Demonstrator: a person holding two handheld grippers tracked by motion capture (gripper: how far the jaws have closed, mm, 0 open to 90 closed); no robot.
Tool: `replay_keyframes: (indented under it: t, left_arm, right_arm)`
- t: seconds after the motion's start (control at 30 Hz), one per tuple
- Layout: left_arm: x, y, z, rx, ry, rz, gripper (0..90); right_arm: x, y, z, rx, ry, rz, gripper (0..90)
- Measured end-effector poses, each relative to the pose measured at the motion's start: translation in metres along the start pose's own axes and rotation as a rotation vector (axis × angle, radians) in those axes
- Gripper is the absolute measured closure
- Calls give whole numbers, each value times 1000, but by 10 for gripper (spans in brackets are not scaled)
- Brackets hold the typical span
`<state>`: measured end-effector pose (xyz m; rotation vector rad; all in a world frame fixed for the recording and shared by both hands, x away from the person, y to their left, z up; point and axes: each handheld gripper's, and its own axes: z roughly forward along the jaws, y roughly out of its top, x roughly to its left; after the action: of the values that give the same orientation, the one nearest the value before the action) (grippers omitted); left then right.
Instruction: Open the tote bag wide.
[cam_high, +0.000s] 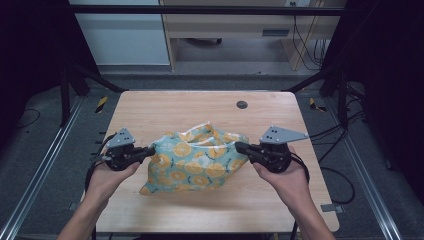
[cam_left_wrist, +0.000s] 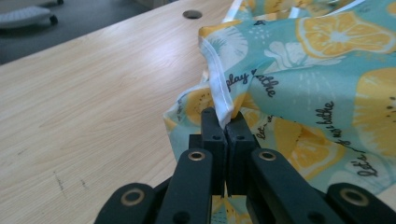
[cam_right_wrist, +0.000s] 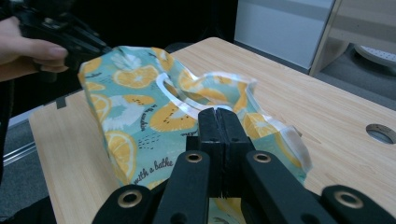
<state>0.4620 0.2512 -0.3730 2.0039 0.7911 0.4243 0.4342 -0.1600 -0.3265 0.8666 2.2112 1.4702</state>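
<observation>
Wooden table (cam_high: 165, 107), rounded corners, small round hole (cam_high: 242, 104) near far edge. Teal bag printed with orange slices (cam_high: 197, 160), crumpled, mid-table, nearer the near edge, stretched between both grippers. Left gripper (cam_high: 149, 150) at bag's left side, jaws pressed together on white-hemmed edge (cam_left_wrist: 219, 88). Right gripper (cam_high: 239, 147) at bag's right side, jaws likewise clamped tight on the bag's rim.
</observation>
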Motion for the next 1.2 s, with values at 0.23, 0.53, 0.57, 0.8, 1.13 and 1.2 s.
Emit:
replay_keyframes:
  t: [0.23,0.53,0.57,0.8,1.13,1.2]
  left_arm:
    - [-21,-14,-21,-54,-39,13,888]
    - [-42,-48,-11,7,-78,46,889]
    - [-43,-50,-9,14,-80,53,889]
    - [-50,-67,5,48,-75,69,888]
    - [-51,-89,20,78,-75,38,886]
    - [-51,-90,20,81,-74,40,886]
  right_arm:
    - [11,-23,-15,-2,4,5,899]
    - [20,-67,-14,69,9,28,895]
    - [19,-72,-12,80,9,35,895]
    - [13,-93,-1,130,-9,38,889]
    - [6,-124,23,170,-25,45,842]
    - [7,-123,23,167,-25,44,806]
